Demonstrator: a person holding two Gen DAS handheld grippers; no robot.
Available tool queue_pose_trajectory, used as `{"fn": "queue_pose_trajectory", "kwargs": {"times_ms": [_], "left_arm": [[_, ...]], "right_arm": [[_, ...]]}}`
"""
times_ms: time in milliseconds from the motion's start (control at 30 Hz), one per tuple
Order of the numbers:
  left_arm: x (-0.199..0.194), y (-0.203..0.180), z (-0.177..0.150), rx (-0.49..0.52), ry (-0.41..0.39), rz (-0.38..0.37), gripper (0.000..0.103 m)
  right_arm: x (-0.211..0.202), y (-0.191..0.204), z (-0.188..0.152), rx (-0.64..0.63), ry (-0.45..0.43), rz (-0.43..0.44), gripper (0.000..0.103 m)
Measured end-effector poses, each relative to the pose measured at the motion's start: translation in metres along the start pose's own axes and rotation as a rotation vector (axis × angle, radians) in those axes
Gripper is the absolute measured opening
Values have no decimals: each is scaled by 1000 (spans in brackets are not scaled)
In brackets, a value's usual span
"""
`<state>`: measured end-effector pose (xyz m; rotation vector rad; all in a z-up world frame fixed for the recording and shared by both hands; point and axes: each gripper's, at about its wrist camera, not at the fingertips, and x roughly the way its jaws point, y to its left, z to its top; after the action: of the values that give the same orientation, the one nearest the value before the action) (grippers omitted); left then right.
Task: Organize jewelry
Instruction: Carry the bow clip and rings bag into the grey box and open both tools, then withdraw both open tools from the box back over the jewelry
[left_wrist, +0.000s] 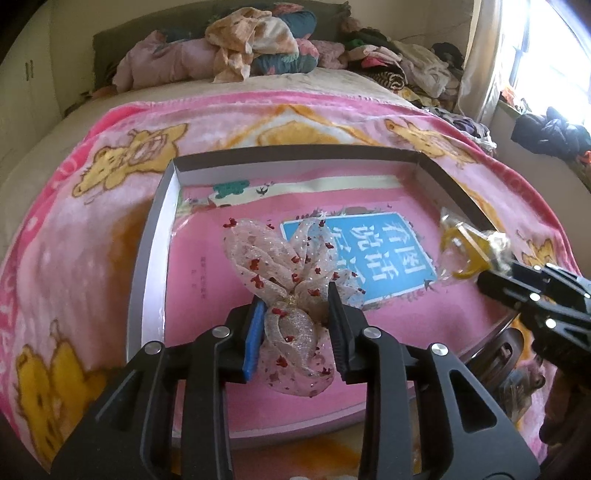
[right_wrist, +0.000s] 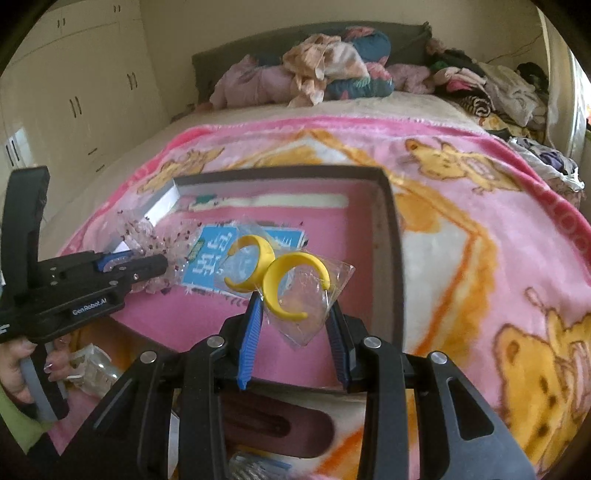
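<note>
A shallow dark-rimmed box (left_wrist: 147, 258) lies on the pink blanket with a pink book (left_wrist: 369, 254) flat inside it. My left gripper (left_wrist: 295, 295) is shut on the knot of a sheer bow (left_wrist: 284, 258) speckled with red, over the book's near half. To the right, my right gripper (right_wrist: 295, 301) is shut on a clear plastic bag (right_wrist: 314, 299) with two yellow hoop earrings (right_wrist: 280, 284), held above the box's right side. In the right wrist view the left gripper (right_wrist: 162, 264) and the bow (right_wrist: 155, 236) show at the left; the left wrist view shows the right gripper (left_wrist: 487, 273) and bag (left_wrist: 465, 247).
The pink cartoon blanket (left_wrist: 110, 166) covers the bed. Piled clothes and bedding (left_wrist: 258, 44) lie at the headboard and far right. Cupboards (right_wrist: 74, 92) stand to the left. Clear packets (right_wrist: 92, 365) lie near the front. A hand (right_wrist: 14, 369) holds the left gripper's handle.
</note>
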<state>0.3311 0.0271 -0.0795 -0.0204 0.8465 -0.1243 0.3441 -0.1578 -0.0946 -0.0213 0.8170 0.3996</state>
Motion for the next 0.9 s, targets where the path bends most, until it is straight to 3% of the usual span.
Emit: {"fn": "queue_pose_trajectory", "kwargs": {"times_ms": [367, 500, 567, 900], "left_arm": [[-6, 11, -5, -30, -16, 32, 27], [-9, 12, -8, -33, -20, 40, 28], [-9, 12, -9, -39, -17, 35, 29], [-22, 4, -17, -36, -47, 47, 37]], "right_arm": [[4, 3, -6, -11, 0, -32, 36], [-10, 0, -10, 19, -36, -29, 54], [-19, -3, -12, 31, -60, -26, 55], [-60, -4, -24, 32, -152, -94, 79]]}}
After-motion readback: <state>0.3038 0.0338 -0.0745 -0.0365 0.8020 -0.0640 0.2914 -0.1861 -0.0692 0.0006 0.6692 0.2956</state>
